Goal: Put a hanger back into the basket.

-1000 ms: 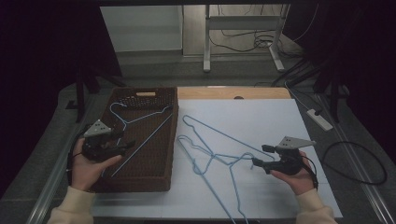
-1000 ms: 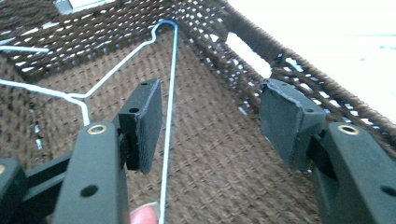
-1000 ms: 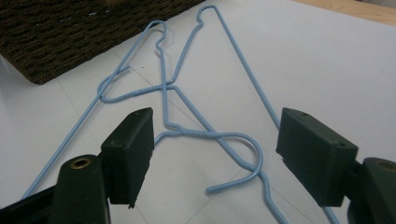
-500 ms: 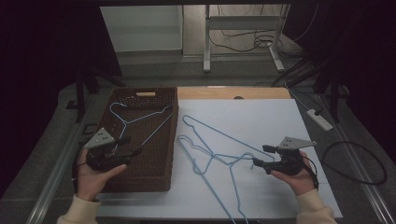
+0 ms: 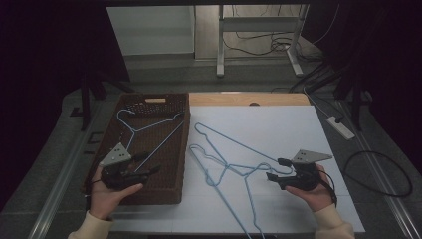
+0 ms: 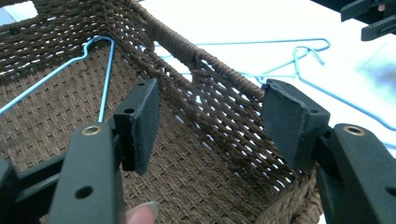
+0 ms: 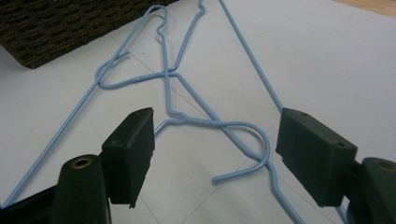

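The left gripper (image 5: 142,173) sits over the near part of the woven basket (image 5: 164,189), its jaws standing apart with nothing between the pads; the left gripper view confirms bare basket floor and side wall in the gap. One blue wire hanger (image 5: 149,130) lies inside the basket, ahead of this gripper and towards the far end, its hook (image 6: 100,42) resting on the basket floor beyond the left-hand pad and clear of it. The right gripper (image 5: 276,170) rests low over the white table sheet (image 5: 278,124), jaws likewise parted and gripping nothing. Directly ahead of its pads lie the tangled hangers (image 5: 224,159), at least two of the same blue wire, crossed over one another on the sheet. In the right gripper view a hook (image 7: 247,144) of one of these lies between the two pads but somewhat forward of them, touching neither. Whether the wires are interlocked or merely overlapping cannot be settled from these angles. The basket stands just beside the tangle, on the far side of it from the right gripper. The two grippers are well apart, with the basket wall and the tangle between them.
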The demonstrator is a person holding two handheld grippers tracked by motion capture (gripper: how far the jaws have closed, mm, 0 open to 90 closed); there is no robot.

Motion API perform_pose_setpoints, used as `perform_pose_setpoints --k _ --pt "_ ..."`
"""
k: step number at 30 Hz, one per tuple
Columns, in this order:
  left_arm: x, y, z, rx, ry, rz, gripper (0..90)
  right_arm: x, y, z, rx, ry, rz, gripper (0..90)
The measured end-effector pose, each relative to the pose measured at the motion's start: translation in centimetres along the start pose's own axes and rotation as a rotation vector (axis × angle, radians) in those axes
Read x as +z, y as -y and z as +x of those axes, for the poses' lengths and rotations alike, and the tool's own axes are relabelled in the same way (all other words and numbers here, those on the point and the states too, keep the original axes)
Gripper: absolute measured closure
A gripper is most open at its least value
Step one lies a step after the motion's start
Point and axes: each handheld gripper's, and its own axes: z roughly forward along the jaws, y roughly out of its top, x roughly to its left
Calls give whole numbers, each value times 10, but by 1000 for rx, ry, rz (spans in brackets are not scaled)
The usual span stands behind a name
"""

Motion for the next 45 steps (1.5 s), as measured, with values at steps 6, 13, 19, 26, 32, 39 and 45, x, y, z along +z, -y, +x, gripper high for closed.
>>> perform_pose_setpoints --k 6,13,19,26,32,39,45 --pt "2 0 -5 10 10 4 388 1 1 0 16 29 17 290" --pt "1 -2 -8 15 12 0 389 1 1 4 1 34 25 291" --pt "2 -3 -12 23 15 0 389 2 0 9 2 51 42 300" --pt "4 -1 -13 26 24 7 389 5 -4 21 -18 83 90 314" --pt "4 -2 -14 31 30 4 389 9 -7 39 -42 60 131 371" --pt "6 -2 -15 36 36 10 389 18 -15 67 -53 -41 192 573" --pt "8 0 -16 36 39 17 389 43 -24 100 -88 -193 287 858"
